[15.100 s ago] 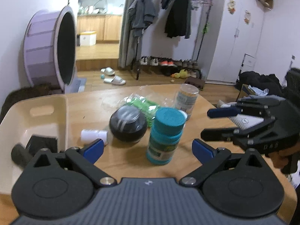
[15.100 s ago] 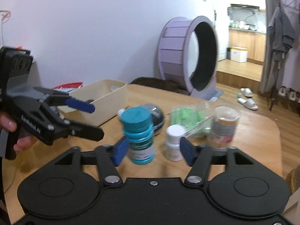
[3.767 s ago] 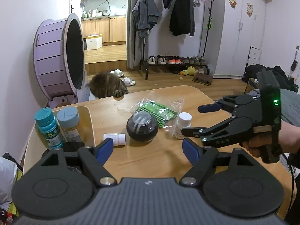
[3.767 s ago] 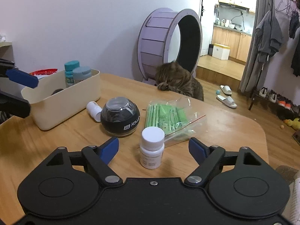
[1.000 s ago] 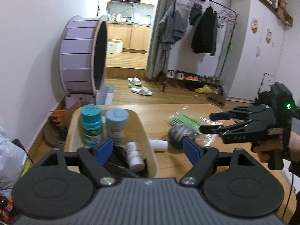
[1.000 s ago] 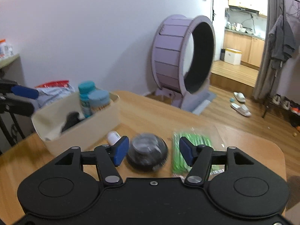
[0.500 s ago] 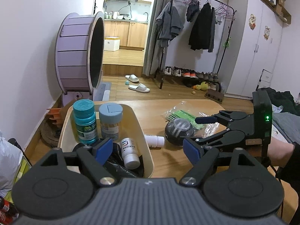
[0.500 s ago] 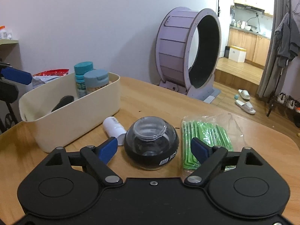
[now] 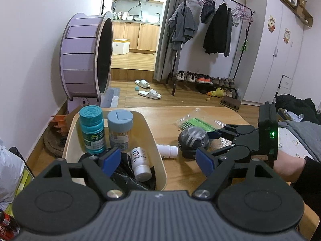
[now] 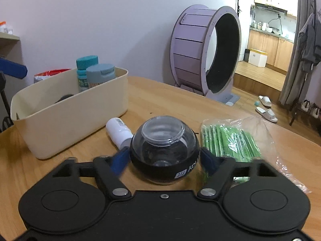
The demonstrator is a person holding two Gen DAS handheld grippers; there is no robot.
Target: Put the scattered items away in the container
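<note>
- Your right gripper (image 10: 164, 160) sits low over the wooden table (image 10: 180, 104) with the black ball (image 10: 164, 150) between its blue pads; its jaws have just been closing, and both pads now look to be touching the ball's sides.
- The ball rests on the table, its clear cap facing up, just beside the bag of green sticks (image 10: 230, 140) on one side and the lying white bottle (image 10: 118, 132) on the other.
- Your left gripper (image 9: 158, 161) hangs above the cream container (image 9: 158, 146) with its jaws spread wide and nothing between them.
- In the container stand a teal-capped bottle (image 9: 92, 128) and a grey-capped jar (image 9: 120, 128) side by side; a small white bottle (image 9: 140, 164) leans on dark items near the front wall.
- The container stands on the table near the white bottle, apart from it.
</note>
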